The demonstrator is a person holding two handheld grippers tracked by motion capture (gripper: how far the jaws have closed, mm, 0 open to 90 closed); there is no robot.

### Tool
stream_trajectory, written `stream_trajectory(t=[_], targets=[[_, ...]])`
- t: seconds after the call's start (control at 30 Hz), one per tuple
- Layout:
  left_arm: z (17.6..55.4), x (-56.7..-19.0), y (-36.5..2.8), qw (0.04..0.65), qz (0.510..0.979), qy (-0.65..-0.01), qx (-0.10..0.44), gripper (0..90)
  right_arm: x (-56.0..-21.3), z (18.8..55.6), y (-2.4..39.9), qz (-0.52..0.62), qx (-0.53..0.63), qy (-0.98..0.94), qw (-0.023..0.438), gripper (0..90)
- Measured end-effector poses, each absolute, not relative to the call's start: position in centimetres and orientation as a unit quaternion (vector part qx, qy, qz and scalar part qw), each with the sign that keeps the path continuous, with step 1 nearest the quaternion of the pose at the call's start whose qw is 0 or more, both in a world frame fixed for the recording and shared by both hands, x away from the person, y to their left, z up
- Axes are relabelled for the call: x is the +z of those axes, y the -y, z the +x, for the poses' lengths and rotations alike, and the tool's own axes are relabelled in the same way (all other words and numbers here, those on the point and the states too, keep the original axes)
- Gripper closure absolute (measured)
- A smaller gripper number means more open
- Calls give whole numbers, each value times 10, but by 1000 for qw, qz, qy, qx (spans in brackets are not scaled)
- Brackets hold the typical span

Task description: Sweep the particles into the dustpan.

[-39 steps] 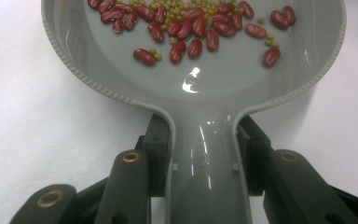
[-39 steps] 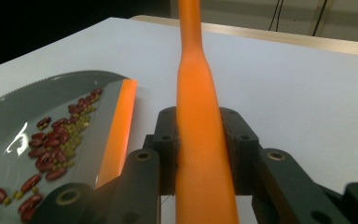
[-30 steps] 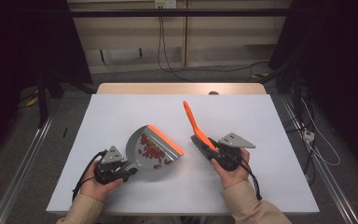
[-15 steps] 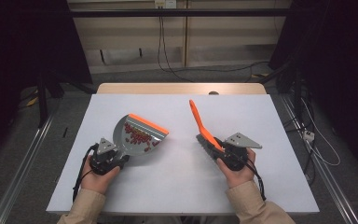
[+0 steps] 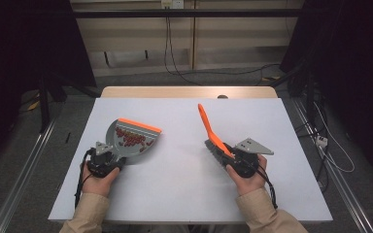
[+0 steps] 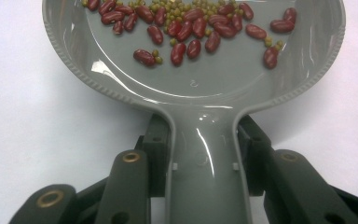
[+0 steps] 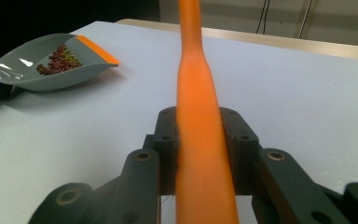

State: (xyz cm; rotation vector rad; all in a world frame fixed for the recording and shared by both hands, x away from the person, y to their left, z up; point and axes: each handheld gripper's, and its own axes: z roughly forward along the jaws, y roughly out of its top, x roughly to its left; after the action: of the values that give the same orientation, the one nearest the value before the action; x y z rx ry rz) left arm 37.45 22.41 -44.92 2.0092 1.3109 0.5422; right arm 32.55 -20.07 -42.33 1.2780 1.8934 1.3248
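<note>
**Dustpan and brush: held condition**

Left tool (image 5: 108,156) is clamped on the handle of the grey dustpan (image 5: 132,141), orange-lipped, at the table's (image 5: 184,194) 9 o'clock. It holds red beans (image 6: 186,32) and small green ones. Right tool (image 5: 233,154) grips the orange brush (image 5: 211,132) at 3 o'clock.

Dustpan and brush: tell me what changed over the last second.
The left gripper carried the dustpan leftward across the table, away from the brush, turning its orange lip from facing right to facing the far edge. The beans stayed inside. The right gripper kept its grip on the brush, drifting slightly right.
</note>
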Motion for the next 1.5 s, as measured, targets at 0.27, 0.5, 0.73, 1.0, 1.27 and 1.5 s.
stream_trajectory(t=[0.27, 0.5, 0.73, 1.0, 1.27, 1.5], targets=[[376, -452, -222, 324, 766, -512, 215, 632, -427, 328, 204, 474, 482, -694, 249, 710], [367, -449, -216, 338, 770, -503, 202, 574, -427, 328, 208, 478, 482, -691, 247, 710], [357, -447, -207, 349, 780, -487, 182, 471, -428, 326, 210, 480, 482, -690, 246, 709], [349, -444, -209, 368, 779, -477, 171, 395, -429, 326, 209, 482, 482, -689, 244, 710], [349, -439, -217, 399, 770, -470, 165, 292, -429, 326, 208, 481, 485, -688, 244, 710], [351, -435, -222, 404, 764, -474, 168, 230, -430, 327, 207, 480, 484, -690, 243, 709]])
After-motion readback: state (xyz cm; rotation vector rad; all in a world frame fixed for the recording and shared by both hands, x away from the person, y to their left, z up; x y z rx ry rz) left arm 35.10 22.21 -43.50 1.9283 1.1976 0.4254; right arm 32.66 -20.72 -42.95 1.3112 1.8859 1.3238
